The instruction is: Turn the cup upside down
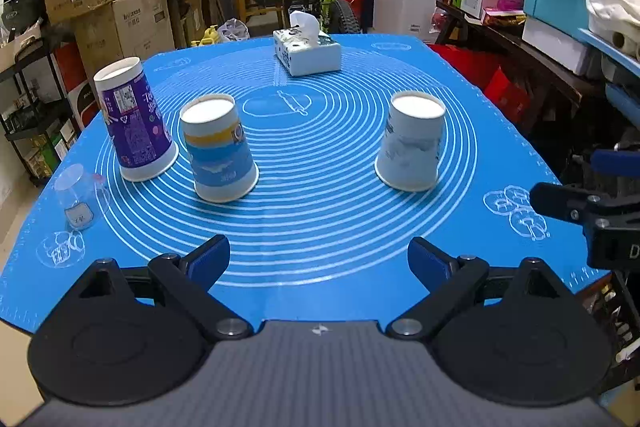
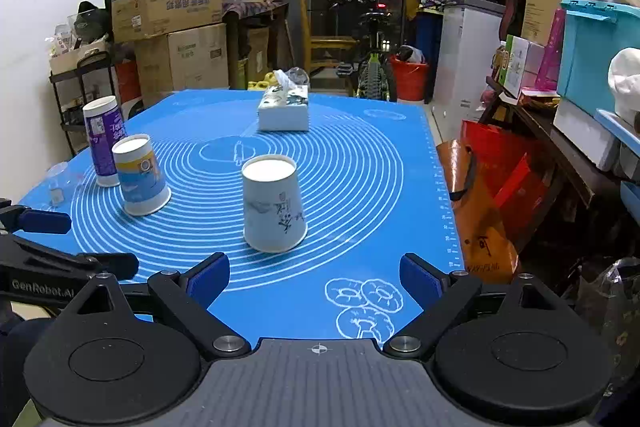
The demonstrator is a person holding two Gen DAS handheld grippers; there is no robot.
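With both my left gripper [image 1: 319,259] and right gripper [image 2: 314,277] spread wide and empty, three paper cups [image 2: 274,205] stand inverted on the counter [image 1: 320,227]; a careless nudge could topple them.

Both grippers, left gripper [image 1: 319,259] and right gripper [image 2: 314,277], show black hinged linkages, silver pivot screws, blue finger pads [image 2: 208,281], grey ribbed bodies; white "GenRobot.AI" lettering on one.
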